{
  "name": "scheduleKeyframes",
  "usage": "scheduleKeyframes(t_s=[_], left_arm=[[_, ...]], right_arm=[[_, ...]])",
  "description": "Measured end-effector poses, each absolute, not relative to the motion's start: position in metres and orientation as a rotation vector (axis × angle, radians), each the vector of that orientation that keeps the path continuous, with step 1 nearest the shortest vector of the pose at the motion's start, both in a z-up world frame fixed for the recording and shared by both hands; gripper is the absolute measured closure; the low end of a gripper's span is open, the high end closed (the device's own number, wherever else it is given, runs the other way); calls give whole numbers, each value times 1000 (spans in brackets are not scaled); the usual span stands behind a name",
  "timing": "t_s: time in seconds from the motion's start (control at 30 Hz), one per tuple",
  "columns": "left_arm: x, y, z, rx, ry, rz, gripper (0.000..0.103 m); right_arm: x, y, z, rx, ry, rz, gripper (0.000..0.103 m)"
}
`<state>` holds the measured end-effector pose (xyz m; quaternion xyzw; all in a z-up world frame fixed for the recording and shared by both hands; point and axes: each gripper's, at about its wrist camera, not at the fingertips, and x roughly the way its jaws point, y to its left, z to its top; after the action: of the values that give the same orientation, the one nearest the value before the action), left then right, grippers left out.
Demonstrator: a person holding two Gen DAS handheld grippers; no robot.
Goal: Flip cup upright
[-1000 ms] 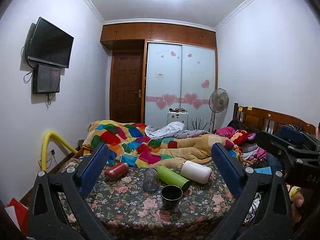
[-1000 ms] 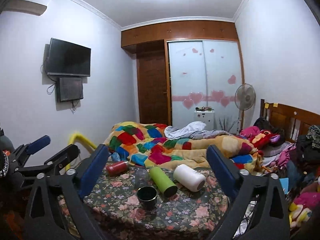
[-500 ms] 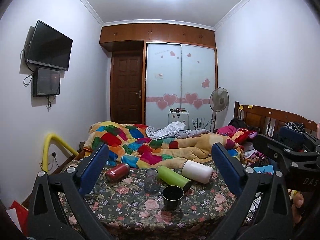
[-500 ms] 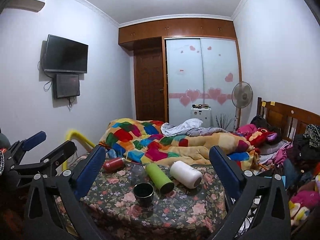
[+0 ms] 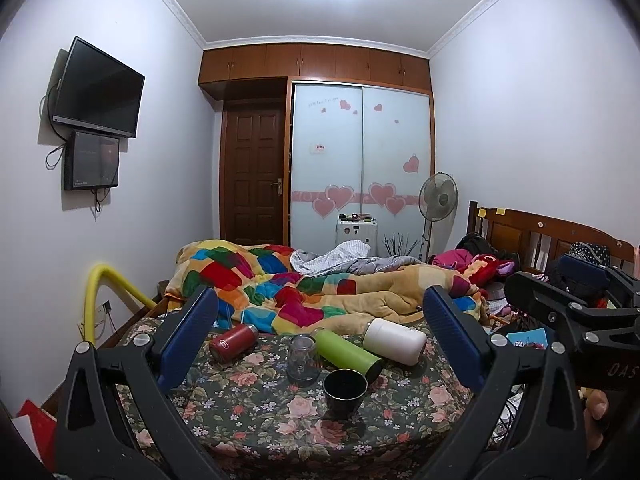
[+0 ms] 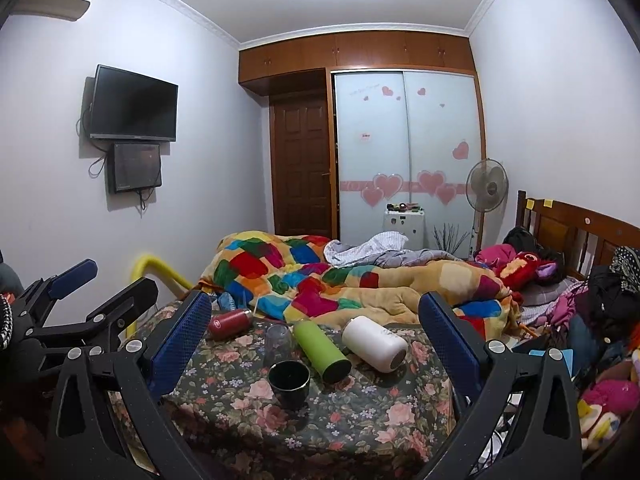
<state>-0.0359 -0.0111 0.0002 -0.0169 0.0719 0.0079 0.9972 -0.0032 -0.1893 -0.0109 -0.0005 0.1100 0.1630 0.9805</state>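
Note:
On a floral-cloth table (image 5: 256, 420) (image 6: 360, 412) stand a black cup (image 5: 345, 387) (image 6: 289, 381), mouth up, and a clear glass (image 5: 302, 358) (image 6: 277, 337), mouth down. A red flask (image 5: 233, 342) (image 6: 229, 324), a green flask (image 5: 346, 353) (image 6: 321, 351) and a white flask (image 5: 394, 340) (image 6: 374, 343) lie on their sides behind. My left gripper (image 5: 320, 344) is open and empty, short of the table. My right gripper (image 6: 314, 344) is open and empty too. Each shows at the edge of the other's view, the right gripper (image 5: 576, 312) and the left gripper (image 6: 80, 304).
A bed with a patchwork quilt (image 5: 304, 288) lies right behind the table. A yellow tube (image 5: 108, 284) arches at the left wall. Clothes and toys (image 6: 600, 320) pile at the right by the wooden headboard (image 5: 540, 232). A fan (image 5: 438, 196) stands by the wardrobe.
Both grippers have moved slightly: the table and cups sit a little lower and nearer in both views. Both stay open. Nothing on the table has moved.

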Motion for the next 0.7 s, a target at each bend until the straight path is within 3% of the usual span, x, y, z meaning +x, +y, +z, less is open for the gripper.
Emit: scheduleKeyframes(t_s=[0.7], left_arm=[[-29,-16,-6,-45,154,6,0]], right_arm=[[-2,-187,-10,0,225,332,0]])
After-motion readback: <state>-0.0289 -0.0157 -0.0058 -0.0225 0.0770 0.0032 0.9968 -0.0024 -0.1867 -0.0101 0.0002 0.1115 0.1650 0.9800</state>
